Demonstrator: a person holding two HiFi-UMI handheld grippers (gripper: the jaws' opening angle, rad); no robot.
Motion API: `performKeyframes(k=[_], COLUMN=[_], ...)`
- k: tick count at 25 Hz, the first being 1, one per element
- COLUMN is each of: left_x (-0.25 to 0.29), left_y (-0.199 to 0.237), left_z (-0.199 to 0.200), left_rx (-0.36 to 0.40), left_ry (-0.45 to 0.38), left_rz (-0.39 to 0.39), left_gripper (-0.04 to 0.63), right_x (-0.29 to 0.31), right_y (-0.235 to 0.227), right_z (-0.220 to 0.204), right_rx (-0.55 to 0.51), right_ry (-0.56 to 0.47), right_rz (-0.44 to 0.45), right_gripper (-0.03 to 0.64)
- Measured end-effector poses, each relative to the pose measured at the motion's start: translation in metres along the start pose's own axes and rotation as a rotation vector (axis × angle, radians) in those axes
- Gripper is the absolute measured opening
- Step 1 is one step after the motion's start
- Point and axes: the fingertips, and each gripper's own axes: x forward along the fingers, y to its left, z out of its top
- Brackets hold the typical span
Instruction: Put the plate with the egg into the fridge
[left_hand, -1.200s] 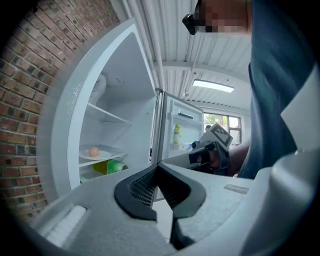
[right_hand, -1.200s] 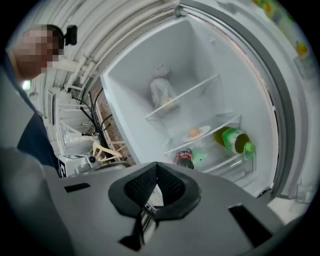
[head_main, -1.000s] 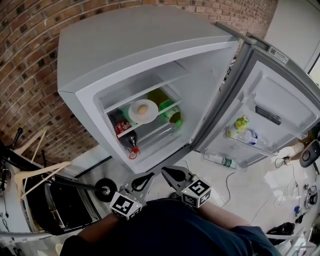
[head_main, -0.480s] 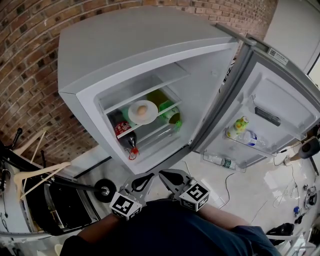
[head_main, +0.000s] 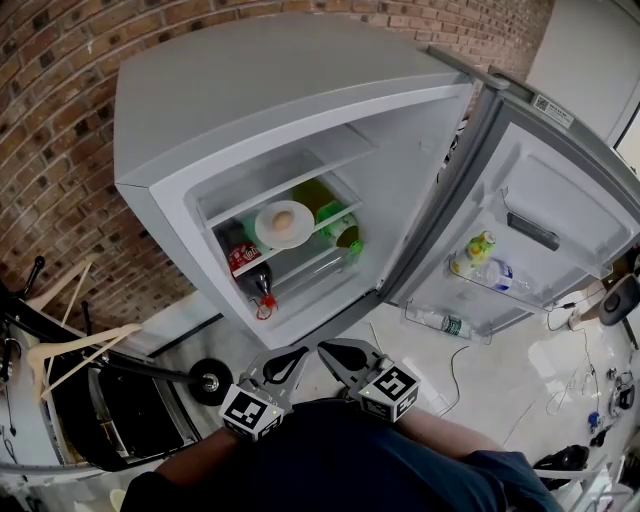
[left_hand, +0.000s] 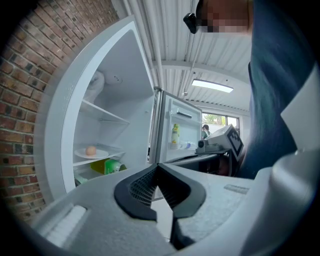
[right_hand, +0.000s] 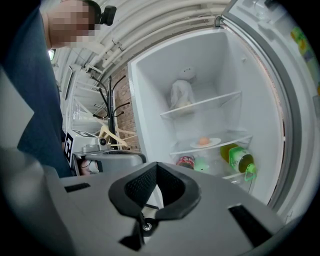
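Two grippers hang low by person's dark blue torso, well apart from tall white fridge (head_main: 250, 90) with door (head_main: 560, 200) swung open. Left gripper (left_hand: 157, 167): jaws together, nothing between. Right gripper (right_hand: 156, 167): jaws together, empty. Round white plate (head_main: 284, 226) with brown egg (head_main: 284, 218) sits on middle fridge shelf, above green bottle (head_main: 343, 230) lying on its side.

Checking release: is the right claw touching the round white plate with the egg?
Apart. Head view: the round white plate sits on the fridge shelf; the shut, empty right claw hangs well outside.
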Motion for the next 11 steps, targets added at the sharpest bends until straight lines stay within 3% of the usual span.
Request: performKeyframes(k=[11], left_x=[0.0017], left_y=[-0.0024], left_z=[0.0010], left_rx=[0.009], left_ry=[-0.004], left_rz=[0.004], left_gripper=[0.005], right_x=[-0.0028], right_y=[0.0018], right_z=[0.0026], right_rx=[-0.004], right_ry=[0.001], right_rz=[0.006], right_gripper=[0.009])
